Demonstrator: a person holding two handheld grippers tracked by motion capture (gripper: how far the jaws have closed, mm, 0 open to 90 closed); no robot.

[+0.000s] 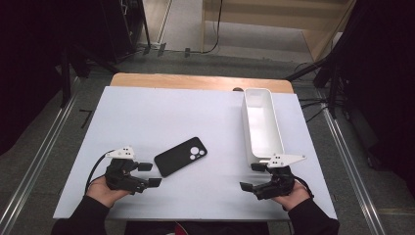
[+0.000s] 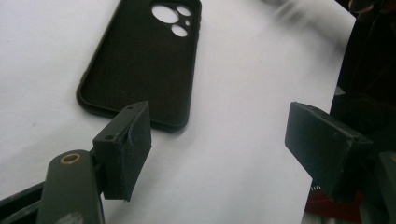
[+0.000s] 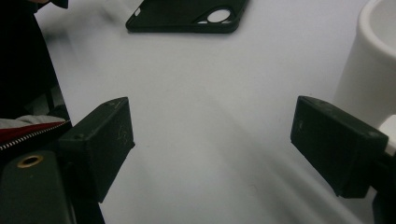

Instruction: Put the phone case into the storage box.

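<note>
A black phone case (image 1: 180,155) lies flat on the white table top (image 1: 161,112), camera cutouts toward the far right; it also appears as the case (image 2: 140,60) and the case (image 3: 187,16). My left gripper (image 1: 149,174) rests near the front left, open, its jaws just short of the case's near end; from its own camera the left gripper (image 2: 219,140) holds nothing. Open and empty too, my right gripper (image 1: 252,176) sits at the front right, just before the near end of a long white bin (image 1: 262,125). Bare table lies between the right gripper's (image 3: 212,144) jaws.
The white bin's rounded corner (image 3: 369,70) stands close to the right gripper's outer jaw. A wooden strip (image 1: 200,81) runs along the table's far edge. Grey floor, metal rails and dark stands surround the table. A red garment (image 3: 28,128) shows by the table's near edge.
</note>
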